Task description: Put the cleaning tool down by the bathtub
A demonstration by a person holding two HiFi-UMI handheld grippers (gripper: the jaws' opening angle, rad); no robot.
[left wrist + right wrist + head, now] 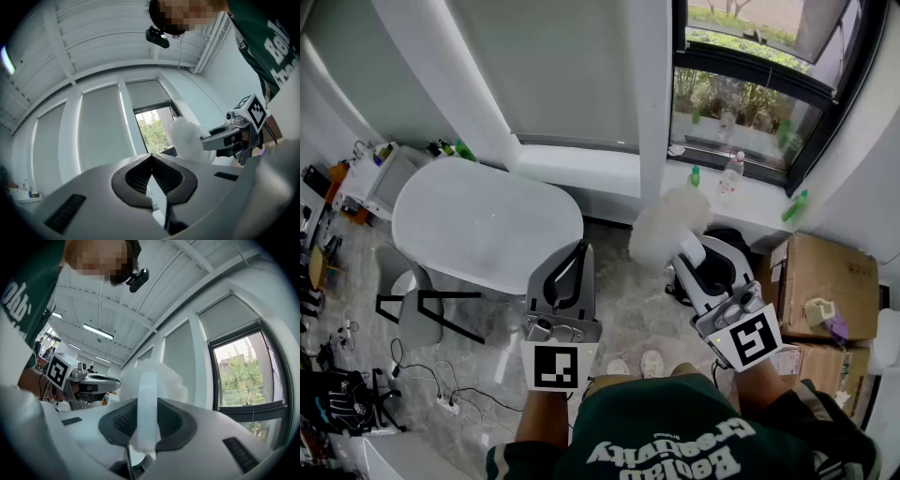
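Observation:
The cleaning tool is a fluffy white duster on a flat white handle. My right gripper is shut on that handle, and the fluffy head sticks up beyond the jaws, held in the air right of the bathtub. The white oval bathtub stands on the floor to the left. My left gripper hovers over the tub's near right end with its jaws shut and nothing between them. From the left gripper view the duster and the right gripper show off to the right.
Cardboard boxes are stacked at the right. A window sill carries bottles. A black frame stand and floor cables lie left of the tub, with a cluttered cart beyond. A black-and-white object sits behind my right gripper.

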